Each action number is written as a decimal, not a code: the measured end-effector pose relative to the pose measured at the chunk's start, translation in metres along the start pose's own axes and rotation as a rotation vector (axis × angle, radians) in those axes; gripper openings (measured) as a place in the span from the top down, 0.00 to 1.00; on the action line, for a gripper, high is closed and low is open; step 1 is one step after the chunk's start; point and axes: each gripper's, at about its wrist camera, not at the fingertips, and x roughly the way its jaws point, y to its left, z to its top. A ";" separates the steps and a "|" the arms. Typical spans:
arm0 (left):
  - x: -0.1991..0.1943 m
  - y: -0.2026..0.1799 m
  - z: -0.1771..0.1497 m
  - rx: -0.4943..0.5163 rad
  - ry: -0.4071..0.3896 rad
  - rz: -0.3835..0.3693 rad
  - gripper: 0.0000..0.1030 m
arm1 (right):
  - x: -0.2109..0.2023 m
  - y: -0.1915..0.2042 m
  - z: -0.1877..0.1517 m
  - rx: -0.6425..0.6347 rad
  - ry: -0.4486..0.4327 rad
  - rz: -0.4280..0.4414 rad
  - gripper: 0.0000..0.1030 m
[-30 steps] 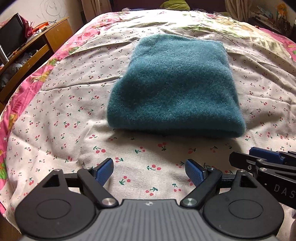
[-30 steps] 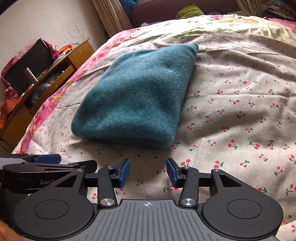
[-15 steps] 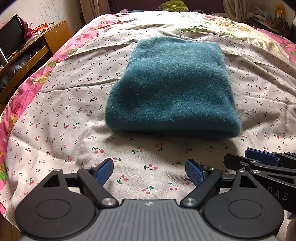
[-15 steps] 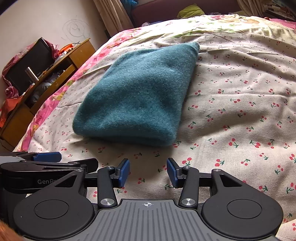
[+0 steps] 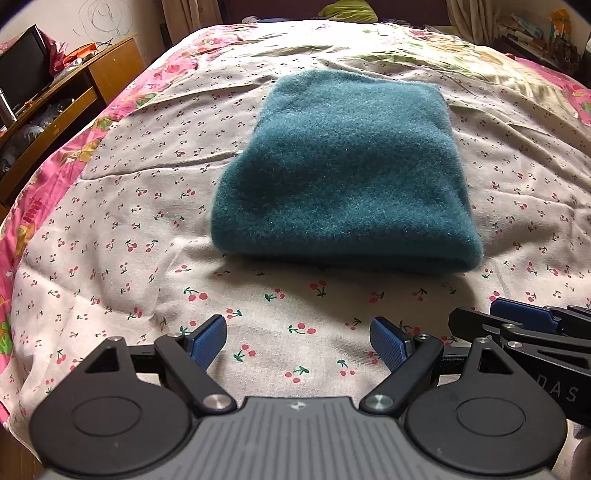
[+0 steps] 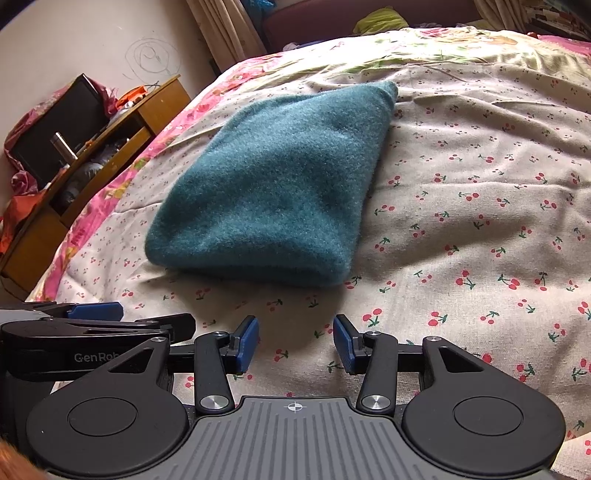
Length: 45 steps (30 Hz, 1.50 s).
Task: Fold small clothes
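Right hand-held gripper (image 5: 524,317) cut off by edge; wooden desk (image 6: 92,155) clutter indistinct.

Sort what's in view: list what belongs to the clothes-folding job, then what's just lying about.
Job:
teal fleece garment, folded on the cherry-print bedsheet
left gripper, open
right gripper, open

Lying about:
wooden desk
black monitor
metal flask
yellow-green cloth

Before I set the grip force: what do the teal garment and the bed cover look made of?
Teal garment: looks like fleece or brushed knit, matte, with a fuzzy nap and soft rounded fold edges.
Bed cover: seems thin woven cotton, matte, cherry-printed, with fine creases; the exact fibre can't be told.
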 end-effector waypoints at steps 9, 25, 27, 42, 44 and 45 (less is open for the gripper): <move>-0.001 0.003 -0.002 -0.006 0.000 -0.012 0.08 | 0.001 -0.002 -0.002 0.004 0.008 -0.014 0.57; -0.004 0.000 -0.003 0.006 -0.005 -0.015 0.08 | 0.000 0.000 -0.003 -0.003 0.007 -0.009 0.57; -0.004 0.000 -0.003 0.007 -0.006 -0.015 0.08 | 0.000 0.000 -0.003 -0.002 0.007 -0.009 0.57; -0.005 -0.001 -0.003 0.011 -0.008 -0.012 0.08 | -0.001 0.001 -0.004 -0.005 0.005 -0.007 0.56; -0.005 -0.001 -0.003 0.013 -0.009 -0.011 0.08 | -0.001 0.001 -0.004 -0.004 0.006 -0.007 0.56; -0.005 -0.001 -0.003 0.013 -0.009 -0.011 0.08 | -0.001 0.001 -0.004 -0.004 0.006 -0.006 0.56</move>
